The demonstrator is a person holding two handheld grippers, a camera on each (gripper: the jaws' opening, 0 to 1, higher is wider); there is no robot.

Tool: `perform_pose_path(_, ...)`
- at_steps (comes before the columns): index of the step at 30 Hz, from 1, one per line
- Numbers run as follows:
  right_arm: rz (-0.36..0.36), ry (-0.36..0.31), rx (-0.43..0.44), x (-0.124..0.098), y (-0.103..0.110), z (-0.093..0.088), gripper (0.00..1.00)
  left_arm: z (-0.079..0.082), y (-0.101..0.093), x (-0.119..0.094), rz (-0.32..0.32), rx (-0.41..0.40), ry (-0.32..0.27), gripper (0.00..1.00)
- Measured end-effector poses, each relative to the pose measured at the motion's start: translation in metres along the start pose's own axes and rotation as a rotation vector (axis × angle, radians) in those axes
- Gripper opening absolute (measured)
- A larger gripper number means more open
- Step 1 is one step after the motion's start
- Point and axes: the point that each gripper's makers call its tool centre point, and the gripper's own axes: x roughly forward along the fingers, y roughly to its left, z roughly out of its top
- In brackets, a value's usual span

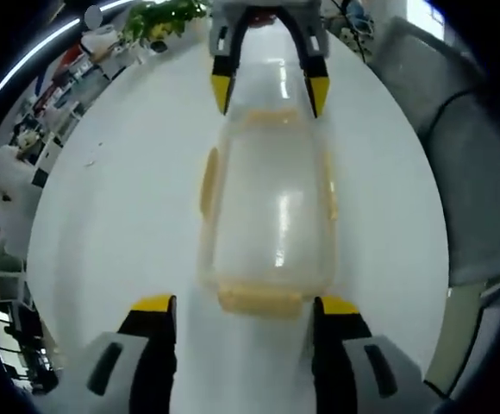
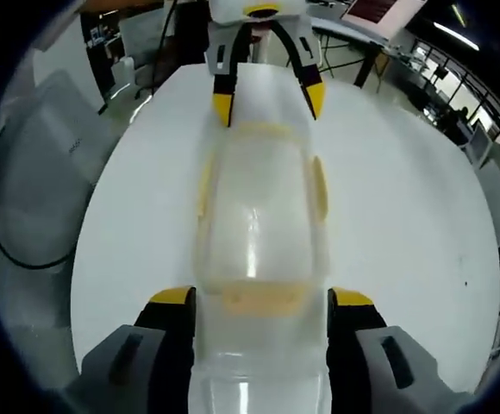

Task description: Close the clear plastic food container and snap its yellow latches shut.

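The clear plastic food container (image 1: 271,207) lies lengthwise on the white table (image 1: 112,216), its lid resting on top. Yellow latches show at its near end (image 1: 259,299), far end (image 1: 271,115) and long sides (image 1: 207,179); the left side latch flares outward. My left gripper (image 1: 246,304) is open, its yellow tips flanking the near end latch. My right gripper (image 1: 269,90) is open at the opposite end. In the right gripper view the container (image 2: 259,216) runs from my open right gripper (image 2: 263,298) to the left gripper (image 2: 267,102), and a side latch (image 2: 319,185) stands out.
Grey chairs stand beside the table (image 1: 470,172) (image 2: 43,172). A green plant (image 1: 159,17) and office clutter sit beyond the table's far left edge. Desks and shelves fill the background (image 2: 440,95). A dark cable (image 2: 9,250) hangs by the chair.
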Motion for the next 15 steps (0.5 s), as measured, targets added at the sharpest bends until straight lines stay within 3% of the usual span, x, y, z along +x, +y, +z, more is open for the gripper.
perform_pose_path(15,0.040,0.034,0.014,0.0064,-0.0046,-0.0016,0.53,-0.0019,-0.0065,0.0068,-0.097,-0.049,0.004,0.54)
